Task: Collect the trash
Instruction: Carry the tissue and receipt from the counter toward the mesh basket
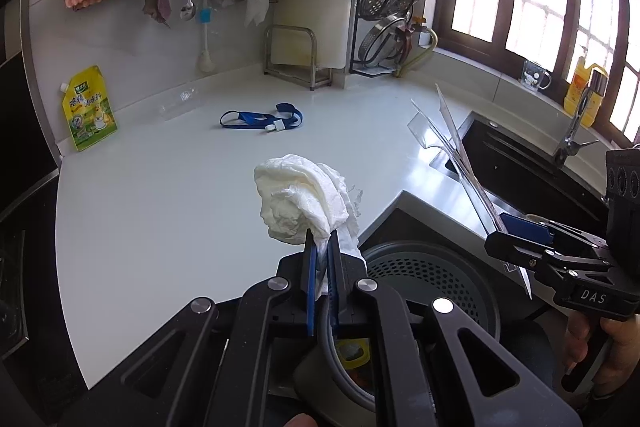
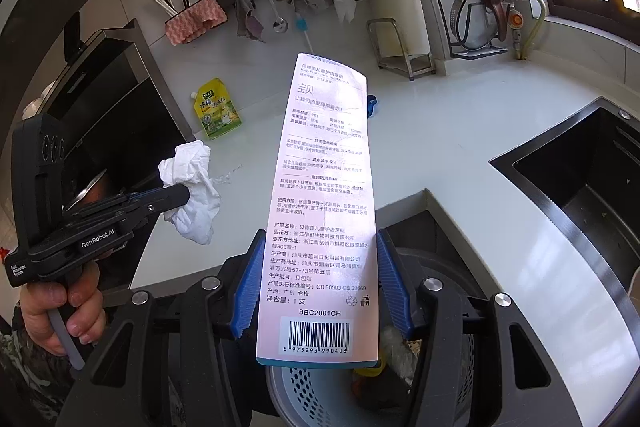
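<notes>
Left wrist view: the left gripper [image 1: 322,239] is clamped tight on a crumpled white tissue [image 1: 300,203], which bulges up above the fingertips, held over the edge of the white counter [image 1: 160,195]. Just below and to the right sits a grey bin [image 1: 440,279] with a perforated inner basket; some yellow scrap lies inside it. The right gripper [image 1: 516,233] comes in from the right, holding a flat clear pack [image 1: 460,147] edge-on, above the bin and beside the dark sink [image 1: 520,163]. Further back on the counter lie a blue strap [image 1: 260,119] and a yellow pouch [image 1: 88,113].

In the right wrist view the right gripper [image 2: 316,283] has its blue pads [image 2: 250,283] pressing both long edges of the pack [image 2: 320,187], printed back card facing the camera, its lower end over the bin [image 2: 304,387]. The left gripper [image 2: 182,193] with the tissue [image 2: 192,187] is at left, gripped by a hand [image 2: 68,311]
</notes>
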{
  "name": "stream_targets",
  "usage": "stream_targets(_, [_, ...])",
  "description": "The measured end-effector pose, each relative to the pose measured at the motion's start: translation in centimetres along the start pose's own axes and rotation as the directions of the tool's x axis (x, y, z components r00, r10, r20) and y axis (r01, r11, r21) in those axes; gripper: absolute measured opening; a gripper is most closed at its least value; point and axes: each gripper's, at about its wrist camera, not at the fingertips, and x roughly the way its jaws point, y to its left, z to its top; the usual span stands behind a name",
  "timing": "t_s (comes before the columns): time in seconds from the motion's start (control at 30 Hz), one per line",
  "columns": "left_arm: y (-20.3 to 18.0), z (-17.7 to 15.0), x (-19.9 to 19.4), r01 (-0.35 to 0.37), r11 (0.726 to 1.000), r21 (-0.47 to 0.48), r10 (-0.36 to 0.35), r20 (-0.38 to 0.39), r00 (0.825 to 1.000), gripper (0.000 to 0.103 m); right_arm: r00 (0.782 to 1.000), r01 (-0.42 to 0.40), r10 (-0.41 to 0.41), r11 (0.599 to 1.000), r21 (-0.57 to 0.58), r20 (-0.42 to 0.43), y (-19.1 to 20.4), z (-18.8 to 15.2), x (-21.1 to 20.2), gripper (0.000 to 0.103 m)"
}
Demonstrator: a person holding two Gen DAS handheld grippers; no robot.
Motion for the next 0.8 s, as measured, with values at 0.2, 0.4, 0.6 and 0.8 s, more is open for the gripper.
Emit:
stream_targets(0.2, [-0.5, -0.6, -0.3, 0.011, 1.000, 0.005, -0.011, -0.006, 1.000, 0.007, 1.000, 0.005, -0.005, 1.000, 0.007, 0.003, -0.1, -0.8, -0.8, 0.051])
stream_targets(0.4, [-1.1, -1.1, -0.3, 0.025, 1.000, 0.013, -0.025, -0.017, 1.000, 0.007, 1.000, 0.011, -0.011, 1.000, 0.019, -0.003, -0.3, -1.8, -1.2, 0.051])
stream_targets(0.6, [-2.1, -1.7, -0.2, 0.036, 0.999, 0.026, -0.035, -0.026, 0.999, 0.008, 1.000, 0.024, -0.024, 0.999, 0.034, -0.007, -0.6, -2.8, -1.7, 0.051])
stream_targets(0.8, [-2.9, -2.3, 0.0, 0.051, 0.998, 0.031, -0.050, -0.040, 0.998, 0.008, 1.000, 0.027, -0.027, 0.998, 0.048, -0.012, -0.8, -3.9, -2.4, 0.051])
